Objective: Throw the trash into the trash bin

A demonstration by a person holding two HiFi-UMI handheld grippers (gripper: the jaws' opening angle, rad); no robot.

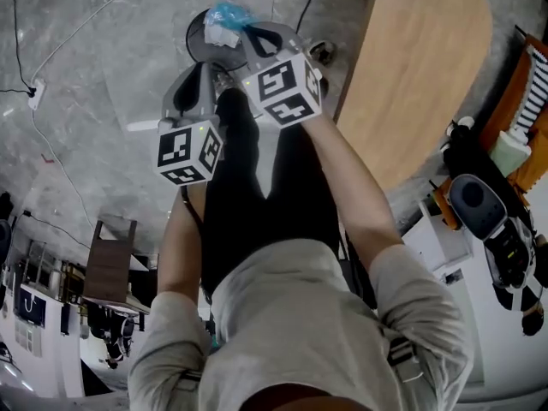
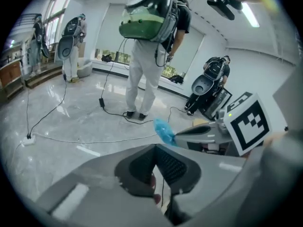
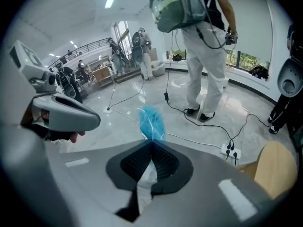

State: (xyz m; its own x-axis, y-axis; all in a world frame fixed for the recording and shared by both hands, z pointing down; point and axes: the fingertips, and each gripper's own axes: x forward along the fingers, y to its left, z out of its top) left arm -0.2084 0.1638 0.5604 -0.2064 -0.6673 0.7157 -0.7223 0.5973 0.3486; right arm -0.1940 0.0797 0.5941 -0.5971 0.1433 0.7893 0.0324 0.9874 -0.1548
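At top centre, the right gripper (image 1: 237, 31) pinches blue trash (image 1: 227, 14) between its jaws. Lower left of it, the left gripper (image 1: 204, 74) has its jaws closed, with nothing between.

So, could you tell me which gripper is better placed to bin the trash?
Right. The right gripper is shut on the blue plastic wrapper; the left gripper is shut with nothing between its jaws.

A glossy grey marble floor (image 1: 103, 58) is seen across the upper left of the head view. A white power strip (image 1: 35, 93) and thin cables (image 1: 51, 152) are laid on it at the far left. A wooden table (image 1: 419, 67) is stood on it at the upper right.
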